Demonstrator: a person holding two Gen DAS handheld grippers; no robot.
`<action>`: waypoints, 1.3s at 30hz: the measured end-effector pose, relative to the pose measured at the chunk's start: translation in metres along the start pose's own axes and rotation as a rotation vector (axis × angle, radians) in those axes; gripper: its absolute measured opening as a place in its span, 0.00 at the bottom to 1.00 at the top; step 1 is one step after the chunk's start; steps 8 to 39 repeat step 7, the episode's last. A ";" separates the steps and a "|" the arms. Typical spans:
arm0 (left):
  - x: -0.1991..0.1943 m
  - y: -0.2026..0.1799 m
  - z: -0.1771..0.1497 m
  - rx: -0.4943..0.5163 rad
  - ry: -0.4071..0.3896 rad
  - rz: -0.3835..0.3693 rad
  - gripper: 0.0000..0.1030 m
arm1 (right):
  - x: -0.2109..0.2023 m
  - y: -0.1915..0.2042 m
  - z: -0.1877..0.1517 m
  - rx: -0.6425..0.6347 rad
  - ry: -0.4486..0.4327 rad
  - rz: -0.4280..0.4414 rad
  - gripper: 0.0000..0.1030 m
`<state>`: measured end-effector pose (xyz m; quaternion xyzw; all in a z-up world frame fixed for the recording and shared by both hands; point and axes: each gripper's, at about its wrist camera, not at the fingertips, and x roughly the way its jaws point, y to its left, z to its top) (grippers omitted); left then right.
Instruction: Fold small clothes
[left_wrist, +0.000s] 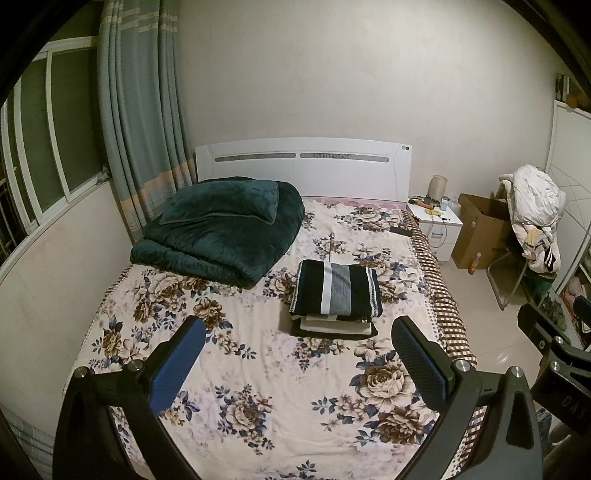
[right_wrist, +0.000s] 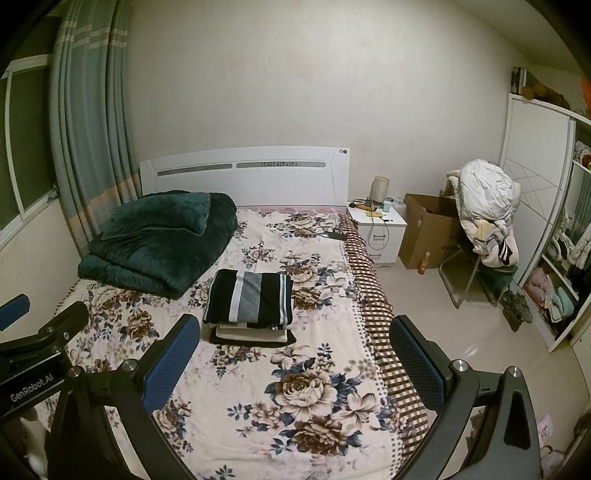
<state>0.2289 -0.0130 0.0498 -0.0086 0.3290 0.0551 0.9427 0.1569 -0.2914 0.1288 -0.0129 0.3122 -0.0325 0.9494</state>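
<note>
A stack of folded clothes (left_wrist: 337, 295) lies in the middle of the bed on the floral sheet (left_wrist: 258, 369); the top piece is black with a white and grey stripe, with a white and a black piece under it. It also shows in the right wrist view (right_wrist: 251, 301). My left gripper (left_wrist: 297, 354) is open and empty, held above the near part of the bed, short of the stack. My right gripper (right_wrist: 295, 352) is open and empty, over the bed's right side near its edge. Each gripper shows at the edge of the other's view.
A folded dark green blanket with a pillow (left_wrist: 221, 229) lies at the head of the bed on the left. A white nightstand (left_wrist: 437, 225), a cardboard box (left_wrist: 480, 232) and a chair piled with clothes (left_wrist: 535, 221) stand to the right. An open wardrobe (right_wrist: 554, 258) is at far right.
</note>
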 end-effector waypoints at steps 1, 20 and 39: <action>0.000 0.000 0.000 0.001 0.000 0.000 1.00 | 0.000 0.000 0.000 0.001 -0.001 -0.001 1.00; -0.002 -0.001 0.003 0.000 -0.002 0.003 1.00 | -0.001 0.001 -0.001 0.000 -0.001 -0.002 1.00; -0.002 -0.001 0.003 0.000 -0.002 0.003 1.00 | -0.001 0.001 -0.001 0.000 -0.001 -0.002 1.00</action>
